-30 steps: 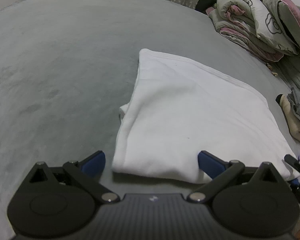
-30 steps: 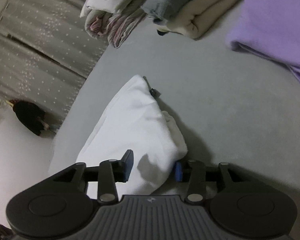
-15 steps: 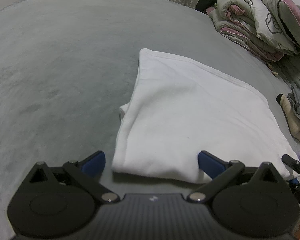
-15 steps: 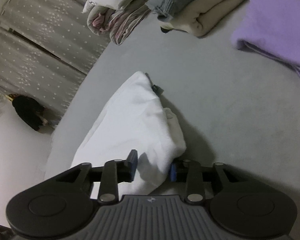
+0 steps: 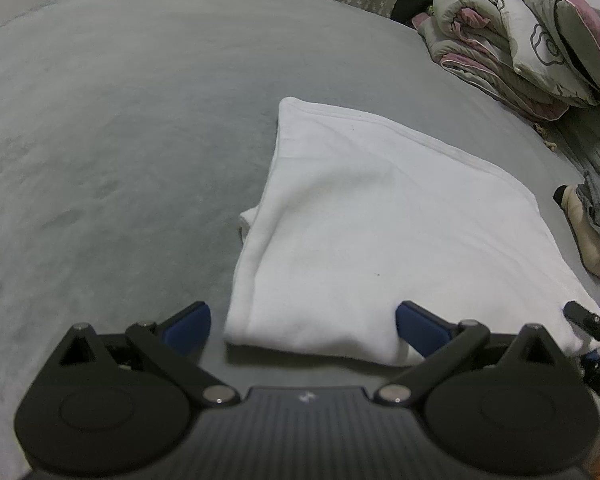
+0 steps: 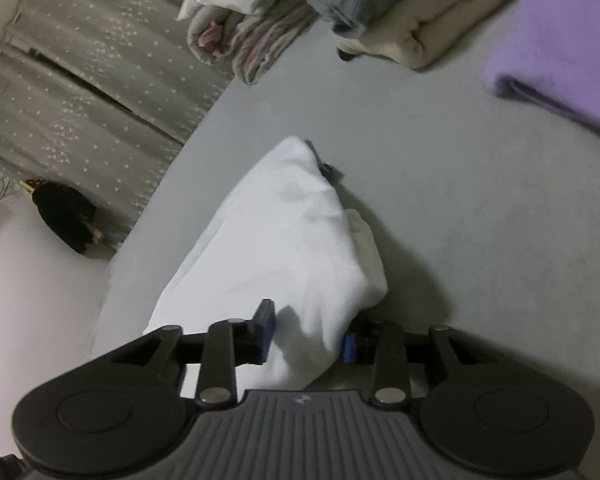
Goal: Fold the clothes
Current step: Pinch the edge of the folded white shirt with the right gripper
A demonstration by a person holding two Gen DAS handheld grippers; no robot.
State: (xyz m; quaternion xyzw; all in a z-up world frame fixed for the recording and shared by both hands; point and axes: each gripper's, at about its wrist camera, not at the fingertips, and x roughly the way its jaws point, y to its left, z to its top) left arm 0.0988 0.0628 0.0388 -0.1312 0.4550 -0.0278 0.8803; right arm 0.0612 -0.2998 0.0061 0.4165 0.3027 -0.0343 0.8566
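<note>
A folded white garment (image 5: 380,232) lies on the grey bed (image 5: 120,120). My left gripper (image 5: 302,322) is open, its blue pads on either side of the garment's near edge, not pressing it. My right gripper (image 6: 306,332) is closed on the garment's corner (image 6: 292,248), which bunches up between the pads and lifts off the bed. The right gripper's tip also shows at the right edge of the left wrist view (image 5: 588,320), at the garment's right corner.
A pile of quilts and pillows (image 5: 520,32) sits at the back right. Folded beige and grey clothes (image 6: 404,20) and a purple folded cloth (image 6: 560,48) lie beyond the garment. A star-patterned curtain (image 6: 80,80) runs behind the bed.
My right gripper's jaws have narrowed onto the white garment's corner, and the view has shifted slightly. The left gripper has stayed still.
</note>
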